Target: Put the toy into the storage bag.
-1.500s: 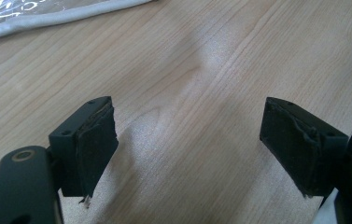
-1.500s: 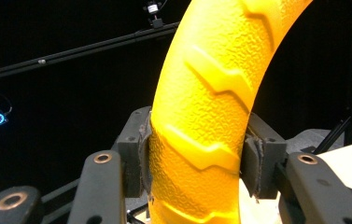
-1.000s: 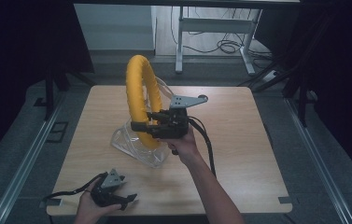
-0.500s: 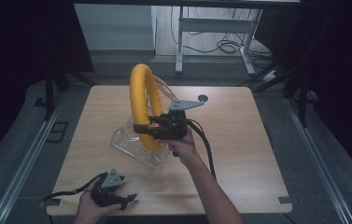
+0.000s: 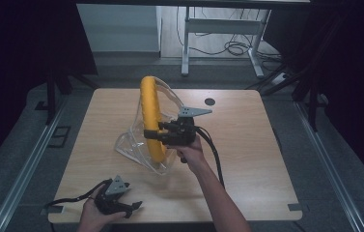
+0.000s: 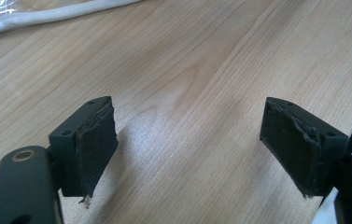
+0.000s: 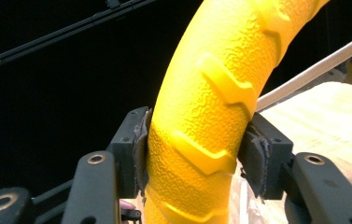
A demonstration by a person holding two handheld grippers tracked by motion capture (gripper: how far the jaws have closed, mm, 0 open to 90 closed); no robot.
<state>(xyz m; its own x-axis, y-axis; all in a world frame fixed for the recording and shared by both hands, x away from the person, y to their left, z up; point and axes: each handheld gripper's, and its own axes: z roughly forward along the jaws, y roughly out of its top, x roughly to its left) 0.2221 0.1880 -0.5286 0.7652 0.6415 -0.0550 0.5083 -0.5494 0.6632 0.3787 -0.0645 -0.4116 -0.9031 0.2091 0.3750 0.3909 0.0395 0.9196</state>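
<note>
A yellow ring with a tyre-like tread (image 5: 151,119) stands upright over the middle of the wooden table (image 5: 247,140), partly inside a clear plastic bag (image 5: 133,145). My right gripper (image 5: 156,134) is shut on the ring's lower side; in the right gripper view both pads press the ring (image 7: 211,107) from either side. My left gripper (image 5: 131,207) rests at the table's front left edge, held by a hand, with its jaws wide apart. In the left gripper view the left gripper (image 6: 190,149) has bare wood between its jaws.
A white cord-like edge of the bag (image 6: 47,16) lies across the top left of the left gripper view. A small dark round mark (image 5: 210,101) sits near the table's far edge. Desk legs and cables (image 5: 228,43) stand on the floor beyond.
The ring has turned more edge-on to the high view, and my right gripper has shifted slightly with it. The left gripper has stayed put.
</note>
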